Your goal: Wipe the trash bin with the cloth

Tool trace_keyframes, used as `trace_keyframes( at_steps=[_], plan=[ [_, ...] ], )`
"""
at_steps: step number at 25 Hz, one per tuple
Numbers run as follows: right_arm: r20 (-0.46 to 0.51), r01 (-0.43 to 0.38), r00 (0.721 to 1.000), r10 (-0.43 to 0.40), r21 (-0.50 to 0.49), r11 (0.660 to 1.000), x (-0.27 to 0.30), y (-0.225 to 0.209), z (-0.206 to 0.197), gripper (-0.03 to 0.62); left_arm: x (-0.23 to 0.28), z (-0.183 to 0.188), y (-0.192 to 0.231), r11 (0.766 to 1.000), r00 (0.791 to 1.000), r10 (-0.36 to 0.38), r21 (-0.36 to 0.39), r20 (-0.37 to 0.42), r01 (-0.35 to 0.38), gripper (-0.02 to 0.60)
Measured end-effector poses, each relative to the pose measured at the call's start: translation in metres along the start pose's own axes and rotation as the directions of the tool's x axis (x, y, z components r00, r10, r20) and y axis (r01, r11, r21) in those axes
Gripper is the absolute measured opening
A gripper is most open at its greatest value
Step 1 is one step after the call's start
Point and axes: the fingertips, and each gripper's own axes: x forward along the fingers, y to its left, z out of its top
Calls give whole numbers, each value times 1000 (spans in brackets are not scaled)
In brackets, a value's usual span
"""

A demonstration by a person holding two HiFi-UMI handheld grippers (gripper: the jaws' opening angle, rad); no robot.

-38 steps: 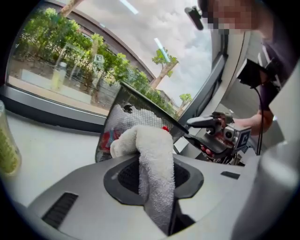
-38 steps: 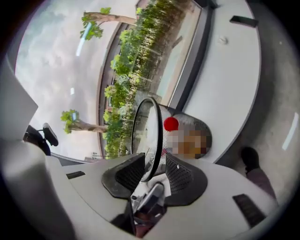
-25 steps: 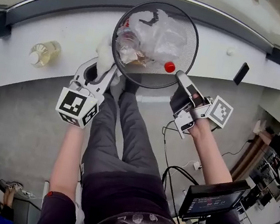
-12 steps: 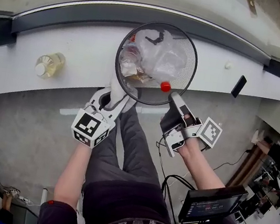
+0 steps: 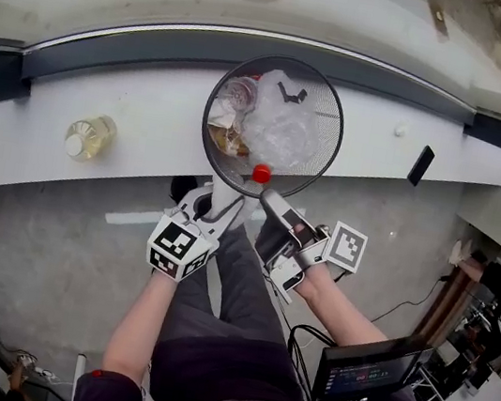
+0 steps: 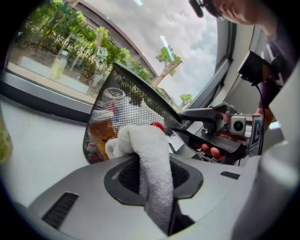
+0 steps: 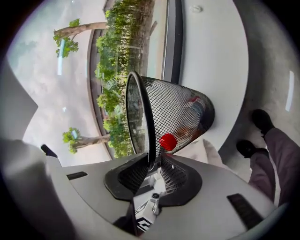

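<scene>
Right gripper view: right claw (image 7: 154, 161), jaws just closing, pinches tilted mesh trash bin (image 7: 180, 117) by its rim.
Our left claw (image 6: 154, 164) pinches white cloth (image 6: 147, 145); we fear wiping pressure slips the rim free, spilling trash (image 5: 276, 132).

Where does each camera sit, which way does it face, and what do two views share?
Head view: on the person's head, steeply down at the trash bin on the white ledge; shows forearms, legs, left gripper and right gripper.
Left gripper view: rides the left gripper, facing the bin's mesh side past the cloth clamped in its jaws; the person's fingers show.
Right gripper view: rides the right gripper, facing the bin's rim, on which its jaws have just been closing; shoes show.
Shared: both gripper views see the bin and cloth.
</scene>
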Motion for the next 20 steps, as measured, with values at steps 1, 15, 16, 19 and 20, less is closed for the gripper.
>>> trace_keyframes(
  at_steps=[1,15,16,19,20],
  plan=[
    [-14,-6,1000,6,-17,1000,1,3,-4,76,-7,0,7,1000,1000,15,3,-2,-15,91],
    [-220,-70,975,22,-212,975,-28,50,-35,127,-36,12,156,942,923,332,109,-193,-316,139],
    [-238,-92,970,41,-209,974,-29,55,-39,127,-31,14,161,940,916,337,128,-219,-315,198],
    [-280,-169,953,116,-171,971,-27,75,-46,127,-16,30,181,923,889,379,175,-258,-343,278],
    [-285,-195,948,143,-162,967,-25,84,-47,127,-11,40,186,916,884,393,185,-254,-355,278]
  ],
)
